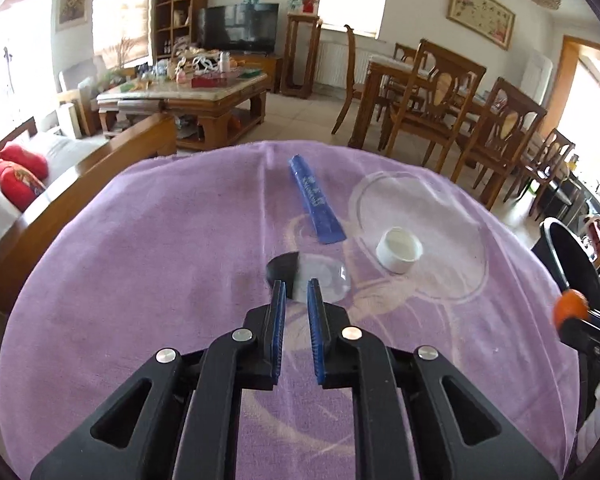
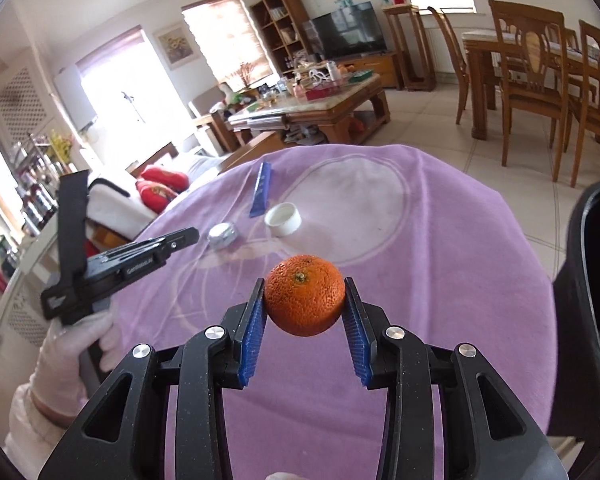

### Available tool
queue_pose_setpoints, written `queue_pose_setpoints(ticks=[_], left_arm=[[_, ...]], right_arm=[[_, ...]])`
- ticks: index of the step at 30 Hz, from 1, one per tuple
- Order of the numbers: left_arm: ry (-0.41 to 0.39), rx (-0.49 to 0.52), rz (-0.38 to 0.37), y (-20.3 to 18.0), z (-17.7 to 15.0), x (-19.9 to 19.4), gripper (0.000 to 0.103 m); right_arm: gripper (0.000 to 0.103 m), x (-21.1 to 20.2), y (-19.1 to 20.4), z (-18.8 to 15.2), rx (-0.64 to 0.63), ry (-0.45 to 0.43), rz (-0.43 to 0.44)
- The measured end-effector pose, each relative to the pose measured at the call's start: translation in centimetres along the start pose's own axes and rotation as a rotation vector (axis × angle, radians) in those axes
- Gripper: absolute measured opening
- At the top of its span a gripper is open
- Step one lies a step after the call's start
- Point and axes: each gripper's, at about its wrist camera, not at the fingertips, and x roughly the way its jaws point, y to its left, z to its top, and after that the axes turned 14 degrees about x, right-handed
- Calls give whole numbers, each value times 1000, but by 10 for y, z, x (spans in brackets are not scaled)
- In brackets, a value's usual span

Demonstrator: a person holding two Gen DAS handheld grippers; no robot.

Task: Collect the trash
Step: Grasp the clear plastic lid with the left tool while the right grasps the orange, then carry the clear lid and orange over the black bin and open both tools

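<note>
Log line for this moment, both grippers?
left gripper: shut, at foil cup, hold unclear | right gripper: shut on orange, lifted | on cloth: white cap, blue wrapper

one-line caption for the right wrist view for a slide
Right gripper holds an orange above the purple tablecloth, beside a black bin.

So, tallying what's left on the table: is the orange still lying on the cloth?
No, the orange is clamped between the right gripper's fingers, lifted above the cloth.
</note>
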Motion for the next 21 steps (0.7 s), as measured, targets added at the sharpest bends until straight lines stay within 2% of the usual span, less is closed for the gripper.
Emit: queue_pose_setpoints(ticks=[1,2,3,4,5,10,13,16,21], left_arm=[[9,1,-1,-1,1,4,24],[11,6,-3,-2,2,7,39],[13,11,2,-3,4,10,50],[14,19,14,-5,6,12,72],[13,28,21,-8,6,13,79],[48,96,48,-20,13,31,79],[95,78,15,-16,14,41,78],[87,89,40,-10,14,39,53],[53,54,4,0,9,30,53]], right_arm=[[37,-3,-3,-1,3,0,3],[37,-7,-5,-3,6,-2,6],[37,-10,-6,-5,9,-4,8],[37,-13,-9,-6,11,-5,9],[37,-14,-9,-8,12,-5,11],[37,-5,-7,-12,15,5,10],[37,3,-5,-13,10,16,6],[37,12,-5,-13,18,37,8],[37,13,-2,-12,17,27,9]])
